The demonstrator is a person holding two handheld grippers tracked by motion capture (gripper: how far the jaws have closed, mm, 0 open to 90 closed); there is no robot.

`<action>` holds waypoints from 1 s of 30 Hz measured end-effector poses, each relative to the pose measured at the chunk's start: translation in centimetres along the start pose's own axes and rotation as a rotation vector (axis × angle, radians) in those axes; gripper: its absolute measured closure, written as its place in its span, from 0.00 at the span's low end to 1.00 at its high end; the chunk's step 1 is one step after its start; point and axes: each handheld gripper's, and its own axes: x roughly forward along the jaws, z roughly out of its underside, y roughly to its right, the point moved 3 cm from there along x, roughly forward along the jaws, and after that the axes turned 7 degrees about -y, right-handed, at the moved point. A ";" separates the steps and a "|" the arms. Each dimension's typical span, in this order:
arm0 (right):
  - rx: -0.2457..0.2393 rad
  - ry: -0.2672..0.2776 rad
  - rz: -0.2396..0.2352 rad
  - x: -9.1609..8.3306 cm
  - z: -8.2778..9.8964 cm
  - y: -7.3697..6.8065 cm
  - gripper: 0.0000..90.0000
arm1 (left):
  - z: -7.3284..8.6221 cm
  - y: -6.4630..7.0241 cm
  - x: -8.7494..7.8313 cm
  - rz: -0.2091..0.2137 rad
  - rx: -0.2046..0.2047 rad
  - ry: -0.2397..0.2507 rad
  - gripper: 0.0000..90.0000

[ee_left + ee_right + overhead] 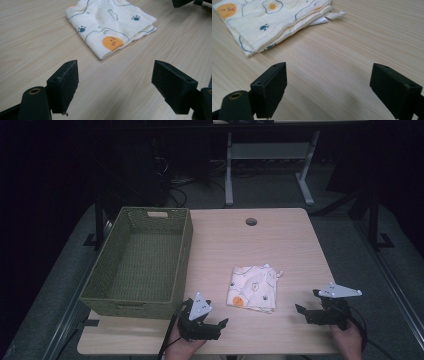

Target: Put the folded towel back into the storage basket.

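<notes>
From the high view, a folded cloth (pixel 254 288) lies on the wooden table (pixel 280 240), right of centre and towards the near edge. A green woven basket (pixel 95 285) stands at the table's left side, and nothing lies inside it. The left gripper (pixel 216 316) is held at the near edge, just near-left of the cloth, its jaws apart with nothing between them. The right gripper (pixel 309 301) sits at the near right, further from the cloth, and its jaws also stand apart and bare. A round hole (pixel 251 221) marks the far part of the tabletop.

The left gripper view brings out the print that the high view blurs: an orange face with pink cheeks (pixel 112 42), dark paw marks and outlined shapes on cream cloth (pixel 110 22). The jaws stand wide over bare wood, short of the cloth.

The right gripper view shows the stacked folded edges of the cloth (pixel 274 22) and a small white tag (pixel 335 15) poking out at its side; no writing can be read on it. The jaws are wide apart here too.
</notes>
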 end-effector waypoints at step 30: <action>0.003 0.003 -0.014 0.0 -0.2 -0.2 0.15 | -6.3 -0.3 2.3 -0.001 0.123 -0.103 0.25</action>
